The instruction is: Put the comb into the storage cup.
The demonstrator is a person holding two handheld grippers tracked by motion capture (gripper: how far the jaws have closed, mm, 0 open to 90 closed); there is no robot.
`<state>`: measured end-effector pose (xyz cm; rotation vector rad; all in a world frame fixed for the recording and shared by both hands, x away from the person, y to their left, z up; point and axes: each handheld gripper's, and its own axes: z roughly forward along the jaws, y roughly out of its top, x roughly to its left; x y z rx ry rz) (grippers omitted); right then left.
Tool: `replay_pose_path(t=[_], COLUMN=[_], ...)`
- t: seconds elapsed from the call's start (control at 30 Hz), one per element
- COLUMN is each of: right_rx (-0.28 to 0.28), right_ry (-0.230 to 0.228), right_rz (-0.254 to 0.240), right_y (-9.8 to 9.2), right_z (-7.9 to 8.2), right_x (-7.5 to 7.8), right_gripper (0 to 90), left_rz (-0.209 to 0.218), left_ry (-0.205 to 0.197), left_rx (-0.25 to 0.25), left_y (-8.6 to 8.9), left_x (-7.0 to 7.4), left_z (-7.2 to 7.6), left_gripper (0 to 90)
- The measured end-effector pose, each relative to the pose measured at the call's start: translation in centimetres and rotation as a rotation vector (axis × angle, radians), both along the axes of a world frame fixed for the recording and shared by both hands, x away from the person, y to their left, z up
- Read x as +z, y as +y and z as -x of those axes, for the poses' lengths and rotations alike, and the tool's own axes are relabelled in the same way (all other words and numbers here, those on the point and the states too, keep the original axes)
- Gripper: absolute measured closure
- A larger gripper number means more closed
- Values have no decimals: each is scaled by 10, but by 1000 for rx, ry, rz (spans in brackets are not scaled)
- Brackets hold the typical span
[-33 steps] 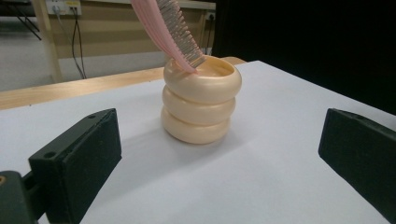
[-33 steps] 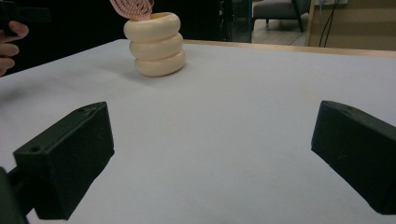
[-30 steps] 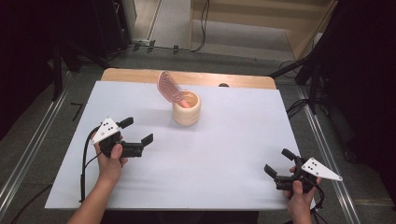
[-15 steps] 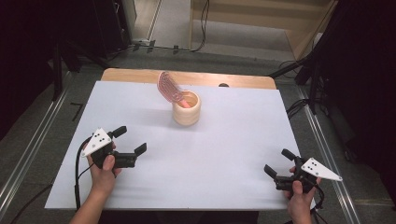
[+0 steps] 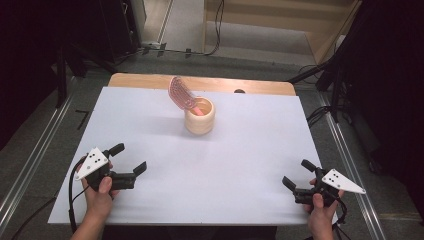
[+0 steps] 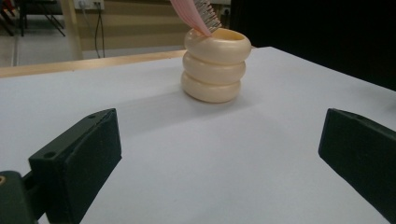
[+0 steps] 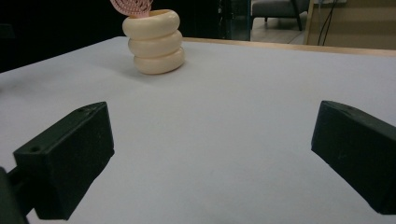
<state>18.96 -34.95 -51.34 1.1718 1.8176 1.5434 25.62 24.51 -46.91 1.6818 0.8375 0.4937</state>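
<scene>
Bright, even overhead light on white table w/ soft shadows; dark surroundings, gripper views slightly soft up close.

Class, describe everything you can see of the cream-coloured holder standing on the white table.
The holder is a squat, cream-coloured cup shaped like three rounded rings stacked upright, smooth and matte, perhaps wood or plastic. Its top is open. It stands on the white table toward the far middle, casting a soft shadow. A pink brush stands in it, leaning against the rim with its bristled head sticking out above. Both grippers are well away from it.
</scene>
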Motion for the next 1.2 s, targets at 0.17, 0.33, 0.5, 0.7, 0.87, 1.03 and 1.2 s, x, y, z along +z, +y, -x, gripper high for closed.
replay_pose_path(t=[0.17,0.33,0.5,0.7,0.87,1.03,1.2], right_rx=[-1,-2,-7,-7,-10,-17,-19], right_ry=[1,1,3,3,4,2,3], right_rz=[0,1,-1,1,-4,-6,-4], right_y=[0,0,0,0,0,0,0], right_z=[0,0,0,1,1,1,1], right_x=[0,0,0,0,0,0,-1], right_gripper=[0,0,0,0,0,0,0], left_rz=[1,1,3,-3,-19,-28,-32], left_ry=[1,6,9,25,30,40,38], left_rx=[12,22,32,50,55,62,67], left_y=[8,17,25,36,44,52,60], left_x=[-2,-5,-6,-8,-11,-13,-13], left_z=[5,9,13,16,20,22,24], left_gripper=[0,0,0,0,0,0,0])
